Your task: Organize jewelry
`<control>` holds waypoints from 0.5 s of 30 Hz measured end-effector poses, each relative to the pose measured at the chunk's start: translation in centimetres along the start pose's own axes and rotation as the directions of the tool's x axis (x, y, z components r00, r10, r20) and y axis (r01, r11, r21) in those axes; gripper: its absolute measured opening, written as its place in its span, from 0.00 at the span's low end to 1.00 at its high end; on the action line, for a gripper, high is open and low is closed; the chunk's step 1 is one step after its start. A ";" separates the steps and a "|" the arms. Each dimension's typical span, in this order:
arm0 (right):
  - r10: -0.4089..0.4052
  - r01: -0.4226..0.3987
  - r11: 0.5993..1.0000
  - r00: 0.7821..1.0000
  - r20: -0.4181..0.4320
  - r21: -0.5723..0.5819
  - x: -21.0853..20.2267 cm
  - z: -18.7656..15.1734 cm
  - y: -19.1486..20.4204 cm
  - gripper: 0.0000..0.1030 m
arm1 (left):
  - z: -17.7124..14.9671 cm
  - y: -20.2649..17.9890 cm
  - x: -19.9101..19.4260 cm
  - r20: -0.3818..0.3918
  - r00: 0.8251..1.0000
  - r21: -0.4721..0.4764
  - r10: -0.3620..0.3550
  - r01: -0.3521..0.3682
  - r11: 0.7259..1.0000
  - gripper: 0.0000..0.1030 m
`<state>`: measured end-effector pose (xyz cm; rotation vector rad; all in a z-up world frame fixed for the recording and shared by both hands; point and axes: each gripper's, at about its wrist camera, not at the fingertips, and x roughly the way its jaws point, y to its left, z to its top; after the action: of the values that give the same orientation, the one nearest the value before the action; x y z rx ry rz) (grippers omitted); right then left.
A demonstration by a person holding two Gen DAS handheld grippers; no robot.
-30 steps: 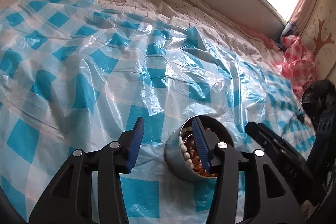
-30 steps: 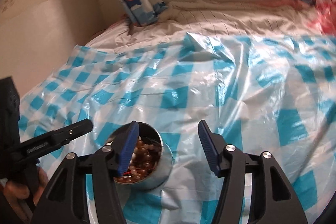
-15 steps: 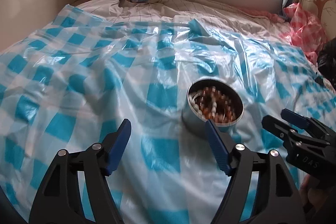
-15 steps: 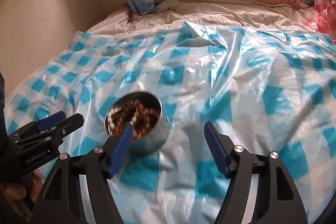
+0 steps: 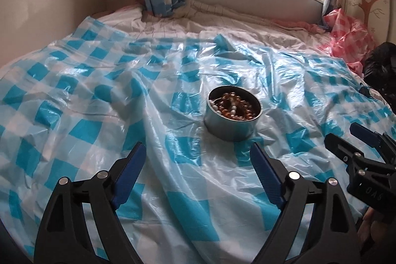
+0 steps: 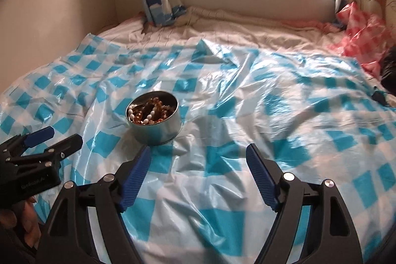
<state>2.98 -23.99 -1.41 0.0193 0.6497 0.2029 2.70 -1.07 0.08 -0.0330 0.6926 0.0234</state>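
**A:** Where did your two tools stand, and where was the jewelry?

**B:** Your left gripper hung above the checked plastic sheet with its blue fingers spread wide and nothing between them. Your right gripper was likewise spread and empty. The round metal tin sat on the sheet ahead of both, apart from either, a little to the right of your left tool's line and to the left of your right tool's line. Inside it lay the beaded jewelry: amber-brown beads tangled with white pearl-like ones.

**A:** How would you have expected those things to handle?

**B:** You would likely have found the tin stiff and light, with a smooth wall that could slip between the pads; the bed beneath was soft, so a downward push might have tipped it. The strands were probably limp and heavy for their size, and prone to snag on one another. Whether they were separate pieces or one long strand could not be told from either view.

**A:** Where should you have taken hold?

**B:** For the tin, across the rim, one finger inside and one outside. For a strand, at an exposed loop near the top of the heap, lifted slowly so that the tangle could fall free.
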 end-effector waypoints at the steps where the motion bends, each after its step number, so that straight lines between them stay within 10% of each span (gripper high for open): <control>1: -0.003 0.003 1.000 1.000 0.007 -0.007 -0.4 -0.1 0.1 0.74 | 0.0 -0.3 0.0 0.003 1.000 0.014 -0.001 0.001 1.000 0.80; 15: -0.020 0.021 1.000 1.000 0.020 -0.011 -0.4 -0.4 0.2 0.78 | -0.1 -0.9 -1.5 0.018 0.999 0.102 0.030 -0.031 0.994 0.82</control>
<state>2.44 -23.87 -1.48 0.0034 0.6283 0.1865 1.50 -2.02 1.04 0.0759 0.6773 0.0176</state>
